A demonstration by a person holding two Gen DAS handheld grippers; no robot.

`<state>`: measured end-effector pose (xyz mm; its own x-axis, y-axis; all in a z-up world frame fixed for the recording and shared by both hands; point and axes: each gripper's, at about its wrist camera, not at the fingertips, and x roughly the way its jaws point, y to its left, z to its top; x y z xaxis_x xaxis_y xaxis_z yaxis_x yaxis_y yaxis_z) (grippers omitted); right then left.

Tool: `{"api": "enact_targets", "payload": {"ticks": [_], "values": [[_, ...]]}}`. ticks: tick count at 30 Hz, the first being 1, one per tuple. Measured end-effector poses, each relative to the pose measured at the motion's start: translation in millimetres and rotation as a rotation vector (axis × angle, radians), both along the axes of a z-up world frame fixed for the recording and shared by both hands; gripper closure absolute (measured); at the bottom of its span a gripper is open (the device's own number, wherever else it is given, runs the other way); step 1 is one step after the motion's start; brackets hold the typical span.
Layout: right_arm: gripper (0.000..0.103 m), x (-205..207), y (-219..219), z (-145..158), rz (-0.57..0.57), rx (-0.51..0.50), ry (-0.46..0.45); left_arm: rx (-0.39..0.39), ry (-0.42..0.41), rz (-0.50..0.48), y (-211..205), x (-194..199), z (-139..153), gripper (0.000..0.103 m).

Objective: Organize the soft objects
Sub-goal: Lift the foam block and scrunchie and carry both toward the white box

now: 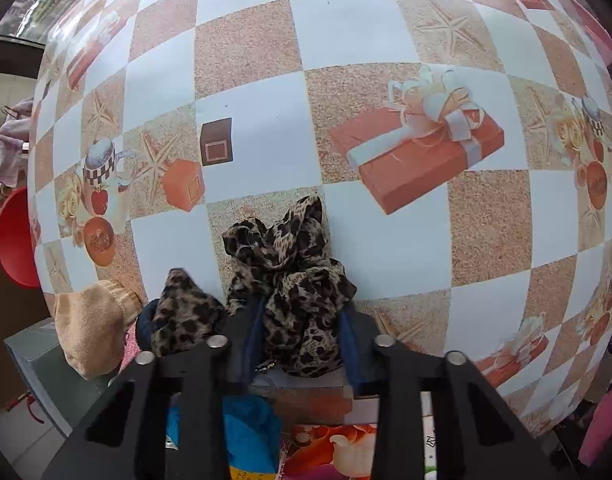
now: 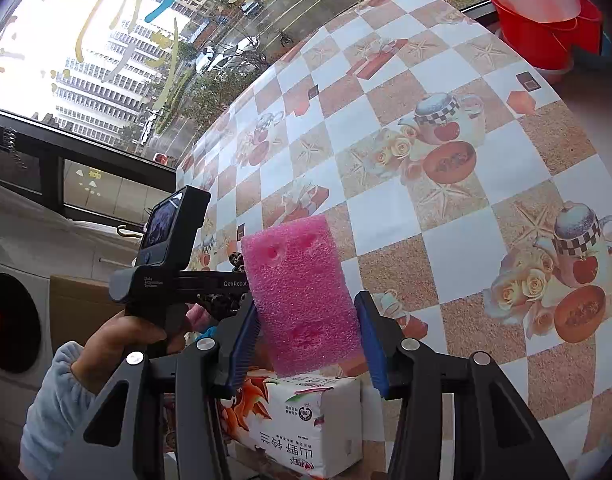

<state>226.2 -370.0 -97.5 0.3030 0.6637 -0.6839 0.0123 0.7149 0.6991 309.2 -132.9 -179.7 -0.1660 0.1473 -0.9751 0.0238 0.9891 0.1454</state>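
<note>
Left hand-held gripper (image 1: 300, 332) pinching leopard-print scarf (image 1: 290, 264) on checkered surface (image 1: 346, 32). Right hand-held gripper (image 2: 308, 332) clamping pink foam block (image 2: 298, 296); tissue pack (image 2: 302, 428) at 6 o'clock beneath.

— What does the left gripper (image 1: 300, 332) have?
— A leopard-print scarf (image 1: 294, 280), bunched between its blue pads; the pads press on it.
— And around it?
— A tan sock (image 1: 92, 330) at eight o'clock, over a grey box (image 1: 38, 364). The checkered tablecloth (image 1: 346, 32) fills twelve o'clock. Blue cloth (image 1: 250, 428) lies at six.
</note>
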Motion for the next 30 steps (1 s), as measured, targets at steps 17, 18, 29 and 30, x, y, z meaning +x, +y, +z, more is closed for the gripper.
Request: {"api": "enact_targets", "payload": {"ticks": [17,18,29,30], "values": [[0.054,-24,5,31,0.0,-0.087,-0.098,-0.164,-0.296,-0.057,4,-56,89,0.089],[0.054,-27,4,33,0.0,-0.091,-0.104,-0.165,-0.321,-0.072,1,-62,97,0.089],[0.054,-82,-11,46,-0.01,-0.157,-0.157,-0.234,-0.524,-0.209,-67,-127,161,0.089],[0.054,-89,-13,45,-0.014,-0.157,-0.156,-0.236,-0.541,-0.221,-69,-138,164,0.089]]}}
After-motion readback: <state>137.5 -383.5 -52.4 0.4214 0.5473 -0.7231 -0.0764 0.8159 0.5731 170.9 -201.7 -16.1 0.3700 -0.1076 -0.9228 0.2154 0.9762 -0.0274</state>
